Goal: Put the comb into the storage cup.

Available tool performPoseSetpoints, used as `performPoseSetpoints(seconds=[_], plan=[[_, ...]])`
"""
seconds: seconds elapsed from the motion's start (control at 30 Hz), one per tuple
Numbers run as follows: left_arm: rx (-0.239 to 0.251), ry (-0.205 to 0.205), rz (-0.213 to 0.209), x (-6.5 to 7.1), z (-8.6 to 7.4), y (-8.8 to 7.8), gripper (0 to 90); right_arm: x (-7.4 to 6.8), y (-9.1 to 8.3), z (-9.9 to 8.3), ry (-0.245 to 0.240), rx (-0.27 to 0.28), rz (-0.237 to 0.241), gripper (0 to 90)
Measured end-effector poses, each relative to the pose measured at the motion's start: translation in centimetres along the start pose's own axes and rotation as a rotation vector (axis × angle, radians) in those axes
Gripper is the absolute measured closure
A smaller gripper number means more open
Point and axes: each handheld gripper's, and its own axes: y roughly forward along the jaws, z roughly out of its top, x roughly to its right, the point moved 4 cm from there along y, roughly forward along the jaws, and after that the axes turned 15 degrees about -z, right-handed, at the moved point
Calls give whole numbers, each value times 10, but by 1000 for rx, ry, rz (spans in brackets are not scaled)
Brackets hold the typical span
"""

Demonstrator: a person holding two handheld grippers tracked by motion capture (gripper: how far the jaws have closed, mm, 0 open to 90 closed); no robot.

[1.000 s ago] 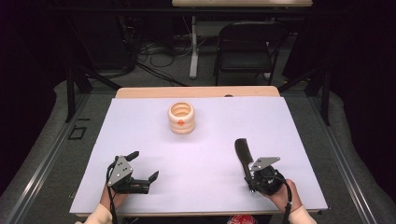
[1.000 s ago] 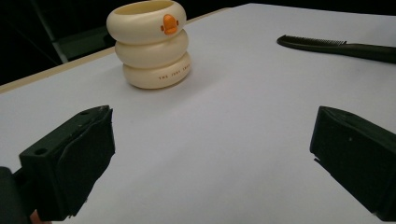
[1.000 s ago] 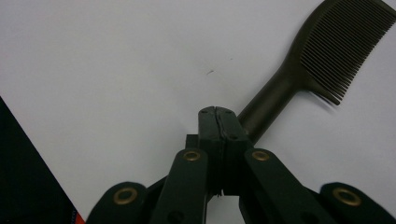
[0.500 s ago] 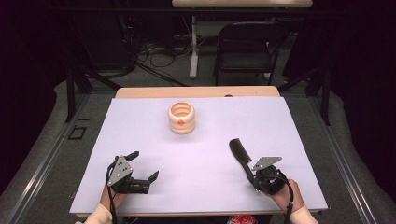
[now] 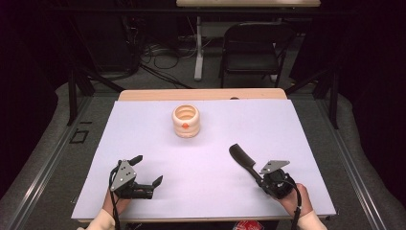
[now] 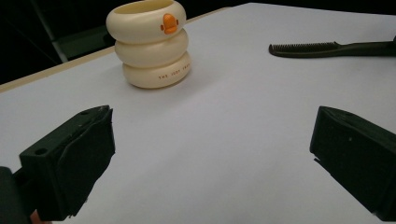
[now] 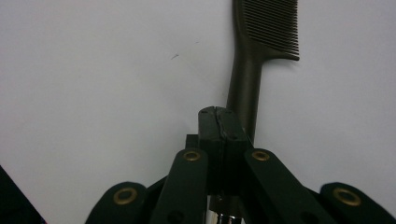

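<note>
While my left tongs (image 5: pixel 146 170) sit spread wide and empty on the table (image 5: pixel 297 129), the cream ringed cup (image 5: pixel 186 120) stands well ahead. Its small lettering is too blurred to read. My right tongs (image 7: pixel 218 122) are clamped shut on the black comb (image 5: pixel 243 159) handle; gripped so far back, it could pivot or slip if swung.

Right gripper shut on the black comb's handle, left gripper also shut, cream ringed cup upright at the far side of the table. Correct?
Not quite: the left gripper is open, its jaws standing wide apart with nothing between them, as the left gripper view shows. The rest holds: the right gripper is shut on the black plastic comb by its handle, and the cream ringed cup stands upright.
</note>
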Motion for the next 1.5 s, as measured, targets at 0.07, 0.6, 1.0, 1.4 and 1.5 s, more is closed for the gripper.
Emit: performPoseSetpoints(seconds=[0.07,0.6,1.0,1.4,1.5], plan=[[1,0,0,0,0,0,2,1,0,0,-2,0,-3,900],[-1,0,2,0,0,0,2,8,5,-3,8,-3,-43,900],[-2,2,1,0,0,-1,2,10,6,-3,7,-6,-61,893],[1,2,3,1,0,-1,2,7,2,-1,-11,-9,-53,833],[-1,4,5,1,0,-1,2,7,-2,1,-20,-6,-50,811]])
